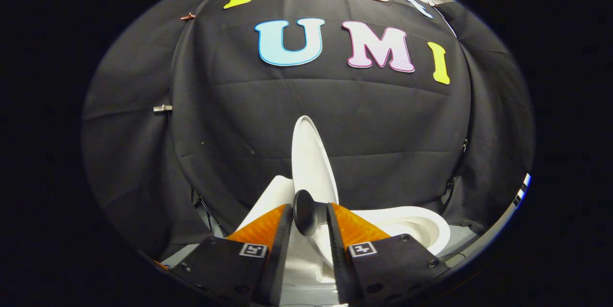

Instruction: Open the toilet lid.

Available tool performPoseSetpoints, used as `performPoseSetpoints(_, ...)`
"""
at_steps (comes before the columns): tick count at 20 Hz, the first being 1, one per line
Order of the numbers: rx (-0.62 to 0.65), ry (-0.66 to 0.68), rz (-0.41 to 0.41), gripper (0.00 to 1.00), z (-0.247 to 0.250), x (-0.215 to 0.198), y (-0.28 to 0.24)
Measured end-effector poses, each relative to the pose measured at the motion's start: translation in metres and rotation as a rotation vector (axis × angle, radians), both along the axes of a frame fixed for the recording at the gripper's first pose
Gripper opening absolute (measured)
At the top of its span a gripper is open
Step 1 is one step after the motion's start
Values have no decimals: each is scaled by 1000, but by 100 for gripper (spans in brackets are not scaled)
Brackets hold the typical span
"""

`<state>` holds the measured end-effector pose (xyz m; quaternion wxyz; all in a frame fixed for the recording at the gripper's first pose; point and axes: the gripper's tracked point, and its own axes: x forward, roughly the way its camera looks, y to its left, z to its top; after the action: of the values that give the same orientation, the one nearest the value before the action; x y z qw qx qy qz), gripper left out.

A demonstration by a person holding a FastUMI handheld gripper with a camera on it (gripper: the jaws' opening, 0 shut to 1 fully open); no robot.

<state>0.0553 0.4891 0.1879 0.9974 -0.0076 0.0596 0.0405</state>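
My gripper (309,216) is clamped on the dark knob (306,211) of the toilet lid (311,158), which stands nearly upright above the open bowl (421,230), so I judge only letting go remains.

Toilet lid (310,163) glossy smooth plastic; knob (306,212) matt; wall (392,120) creased cloth.

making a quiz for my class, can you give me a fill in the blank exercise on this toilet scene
1. The toilet lid stands ____, raised off the bowl.
2. Between the fingers of the gripper sits a dark ____ fixed to the lid.
3. Behind the toilet hangs a black ____.
4. The bowl's colour is ____.

Missing words: upright; knob; cloth; white
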Motion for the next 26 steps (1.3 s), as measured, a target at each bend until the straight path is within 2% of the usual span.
performPoseSetpoints(3, -8, -7, 18, 64, 1, -3, 1)
performPoseSetpoints(6, -15, -24, 38, 100, 6, -7, 0)
performPoseSetpoints(19, -13, -90, 83, 100, 27, -20, -5)
performPoseSetpoints(26, 20, -153, 103, 100, 68, -41, -46)
